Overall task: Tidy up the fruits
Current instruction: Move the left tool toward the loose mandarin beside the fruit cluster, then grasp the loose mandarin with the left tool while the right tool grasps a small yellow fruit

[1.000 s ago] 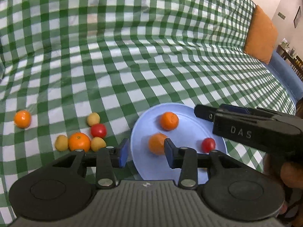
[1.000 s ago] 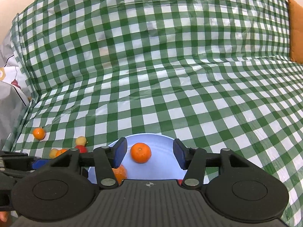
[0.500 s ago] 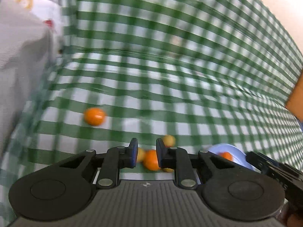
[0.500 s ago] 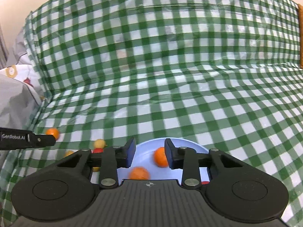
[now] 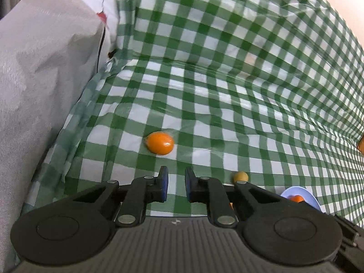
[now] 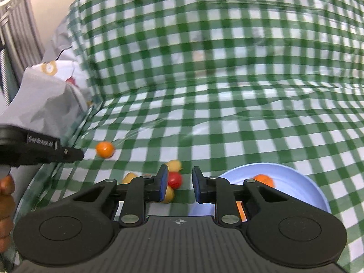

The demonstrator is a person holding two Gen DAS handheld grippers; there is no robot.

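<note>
A lone orange (image 5: pixel 160 146) lies on the green checked cloth just ahead of my left gripper (image 5: pixel 176 187), whose jaws stand narrowly apart and empty. It also shows in the right wrist view (image 6: pixel 104 149), near the left gripper's fingers (image 6: pixel 68 155). My right gripper (image 6: pixel 179 185) is narrowly open and empty above a red fruit (image 6: pixel 174 180) and yellow fruits (image 6: pixel 174 165). A light blue plate (image 6: pixel 295 182) to its right holds an orange (image 6: pixel 264 180). The plate's edge (image 5: pixel 304 196) shows in the left wrist view, with a yellow fruit (image 5: pixel 240 177) nearby.
A grey-white plastic bag (image 5: pixel 45 79) stands at the left edge of the cloth, also seen in the right wrist view (image 6: pixel 50 97). The checked cloth (image 6: pixel 227 91) rises up a backrest behind. An orange cushion's edge (image 5: pixel 361 144) shows at far right.
My left gripper has swung left from over the plate to the lone orange, and its jaws have narrowed. My right gripper has shifted left toward the loose fruits, jaws narrowed.
</note>
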